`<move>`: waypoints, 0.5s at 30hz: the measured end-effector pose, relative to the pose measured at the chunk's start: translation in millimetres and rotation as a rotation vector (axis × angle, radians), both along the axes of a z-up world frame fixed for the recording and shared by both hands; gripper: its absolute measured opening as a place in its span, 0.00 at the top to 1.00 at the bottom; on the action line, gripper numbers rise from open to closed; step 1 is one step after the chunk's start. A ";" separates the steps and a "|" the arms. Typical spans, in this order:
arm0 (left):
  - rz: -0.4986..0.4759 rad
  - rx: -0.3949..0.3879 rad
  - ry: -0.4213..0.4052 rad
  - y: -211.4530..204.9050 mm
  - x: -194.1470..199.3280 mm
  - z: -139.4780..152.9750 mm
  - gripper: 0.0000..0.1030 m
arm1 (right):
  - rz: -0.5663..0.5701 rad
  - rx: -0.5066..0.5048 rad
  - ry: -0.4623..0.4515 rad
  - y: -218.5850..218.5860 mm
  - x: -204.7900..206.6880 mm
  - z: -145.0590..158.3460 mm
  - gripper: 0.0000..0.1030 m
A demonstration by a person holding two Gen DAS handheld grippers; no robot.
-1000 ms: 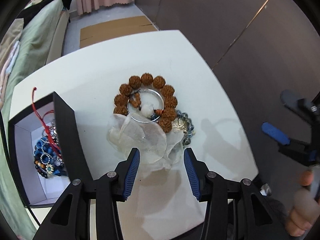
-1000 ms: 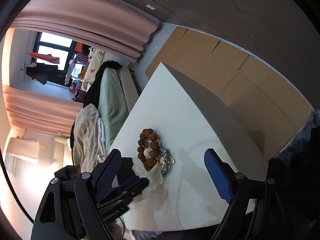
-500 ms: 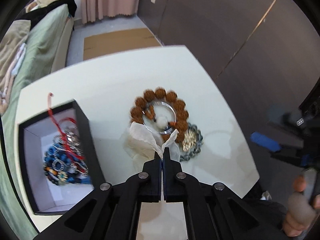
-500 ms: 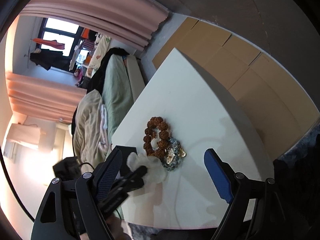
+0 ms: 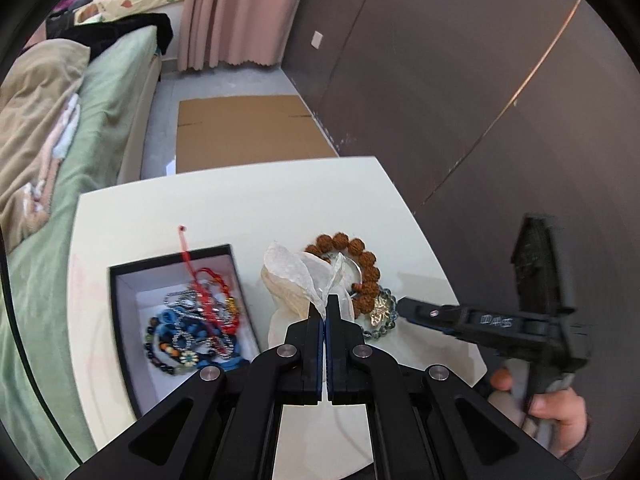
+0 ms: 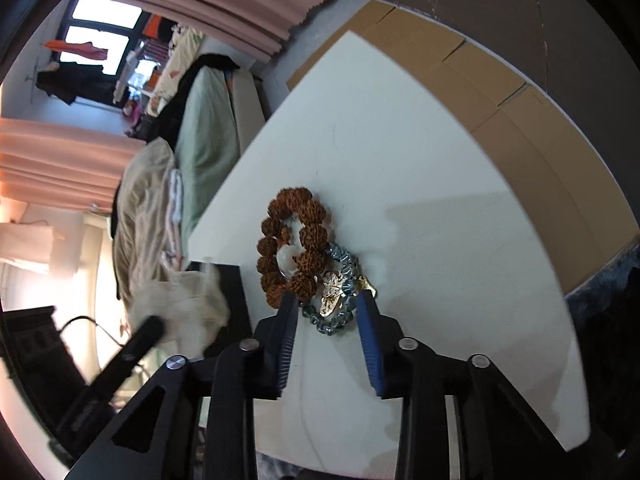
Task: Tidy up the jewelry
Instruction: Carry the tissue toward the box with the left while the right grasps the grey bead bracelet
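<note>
My left gripper (image 5: 324, 300) is shut on a translucent white shell-disc piece (image 5: 294, 280) and holds it lifted above the white table (image 5: 240, 208). Beside it lie a brown seed-bead bracelet (image 5: 362, 260) and a grey-blue bead bracelet with a gold charm (image 5: 382, 312). A black box (image 5: 120, 320) with a white inside holds several bracelets and a red cord. My right gripper (image 6: 328, 300) is open, its fingers on either side of the grey-blue bracelet (image 6: 336, 304), next to the brown bracelet (image 6: 294, 248). The shell piece shows blurred in the right wrist view (image 6: 188, 300).
A bed with green and beige bedding (image 5: 60, 120) runs along the table's left side. Flat cardboard (image 5: 248, 132) lies on the floor beyond the table. A dark wall (image 5: 460, 80) stands to the right. The table edge is close to the right of the bracelets.
My left gripper closed on the shell piece and lifted it off the pile. My right gripper came down to the table and now straddles the grey-blue bracelet.
</note>
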State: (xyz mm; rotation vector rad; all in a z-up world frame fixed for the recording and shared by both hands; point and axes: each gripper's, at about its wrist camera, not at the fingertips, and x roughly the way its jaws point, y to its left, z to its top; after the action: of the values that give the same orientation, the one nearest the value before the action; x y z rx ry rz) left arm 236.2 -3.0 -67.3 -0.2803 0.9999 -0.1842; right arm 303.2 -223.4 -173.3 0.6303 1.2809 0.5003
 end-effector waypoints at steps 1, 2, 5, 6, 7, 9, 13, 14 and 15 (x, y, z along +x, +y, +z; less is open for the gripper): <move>0.009 -0.005 -0.007 5.6 -2.7 3.3 1.00 | 0.007 -0.017 0.000 4.1 1.1 -1.2 0.74; 0.014 -0.006 -0.011 8.7 -4.2 5.7 1.00 | 0.012 -0.039 -0.001 8.2 2.1 -2.7 0.74; 0.031 -0.011 -0.020 20.0 -9.6 10.5 1.00 | 0.013 -0.101 -0.006 16.0 5.4 -5.9 0.76; 0.038 -0.013 -0.022 24.1 -11.9 12.0 1.00 | 0.012 -0.119 -0.017 17.4 6.1 -4.7 0.78; 0.043 -0.013 -0.023 27.0 -13.4 13.1 1.00 | 0.021 -0.140 -0.024 19.7 7.1 -3.4 0.81; 0.051 -0.013 -0.026 30.2 -15.8 14.3 1.00 | 0.032 -0.183 -0.036 21.7 8.9 -2.4 0.89; 0.070 -0.013 -0.035 39.6 -21.1 18.6 1.00 | 0.061 -0.237 -0.073 26.3 7.5 1.9 0.89; 0.074 -0.014 -0.037 41.1 -22.2 18.6 1.00 | 0.061 -0.243 -0.079 25.3 6.8 2.3 0.89; 0.079 -0.015 -0.039 43.3 -23.7 19.5 1.00 | 0.057 -0.244 -0.083 24.1 6.0 2.7 0.89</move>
State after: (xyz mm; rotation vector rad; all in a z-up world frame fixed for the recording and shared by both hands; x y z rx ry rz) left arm 212.5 40.3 -47.9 -0.3288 0.9470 -0.1248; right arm 309.2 -199.3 -170.6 0.3667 1.2603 0.4047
